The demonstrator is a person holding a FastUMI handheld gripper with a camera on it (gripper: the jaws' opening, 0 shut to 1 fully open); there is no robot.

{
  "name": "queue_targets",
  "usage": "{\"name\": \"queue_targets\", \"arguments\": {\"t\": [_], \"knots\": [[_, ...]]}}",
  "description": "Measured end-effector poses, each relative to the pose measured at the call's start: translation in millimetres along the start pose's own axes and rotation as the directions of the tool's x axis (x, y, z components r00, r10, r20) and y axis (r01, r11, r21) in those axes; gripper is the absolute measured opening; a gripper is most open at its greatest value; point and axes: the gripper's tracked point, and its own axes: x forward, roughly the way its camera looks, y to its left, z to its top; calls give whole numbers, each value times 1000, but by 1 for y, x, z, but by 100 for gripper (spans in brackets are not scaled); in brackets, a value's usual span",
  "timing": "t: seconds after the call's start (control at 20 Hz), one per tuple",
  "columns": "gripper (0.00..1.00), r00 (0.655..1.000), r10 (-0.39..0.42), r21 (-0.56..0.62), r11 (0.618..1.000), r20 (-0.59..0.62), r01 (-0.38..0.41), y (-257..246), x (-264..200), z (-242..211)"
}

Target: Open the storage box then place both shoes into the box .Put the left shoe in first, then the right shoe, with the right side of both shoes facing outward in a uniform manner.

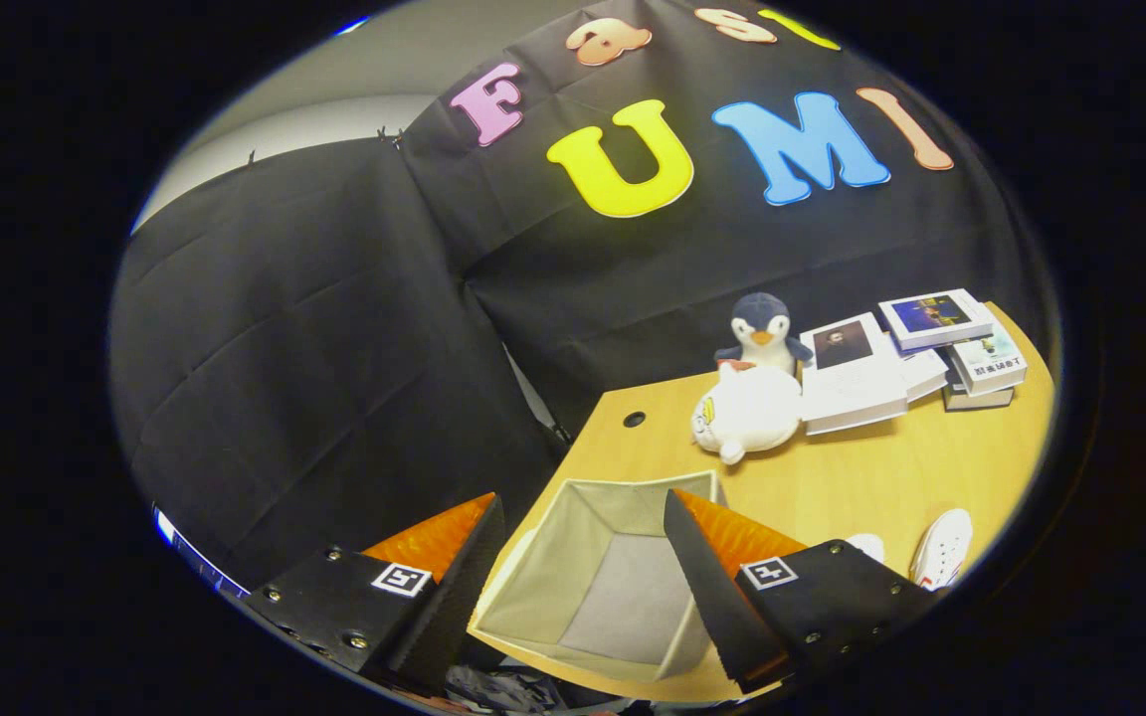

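The hand-held gripper (578, 587) hangs tilted above the near corner of the worktop (861, 477), its fingers spread wide and gripping nothing. Between them sits the open grey storage box (601, 577), empty inside. Two white shoes (941, 547) lie beside the right finger. Beyond are a penguin plush (762, 333), a white plush (747, 413) and stacked books (931, 353); their cover text is too small to read.

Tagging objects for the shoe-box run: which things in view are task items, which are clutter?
Task items:
storage box, open, empty, between the hand-held gripper's open fingers
two white shoes, beside the box

Clutter:
penguin plush
white plush
books
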Motion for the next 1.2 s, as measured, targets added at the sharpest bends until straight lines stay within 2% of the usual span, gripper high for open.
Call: {"name": "queue_targets", "arguments": {"t": [0.5,0.95,1.2], "knots": [[97,982,-181,-26,983,-45,180,-108,-17,-26],[98,953,-269,0,962,-141,271,-181,-24,-72],[98,919,-327,-7,943,-219,333,-213,-22,-109]]}}
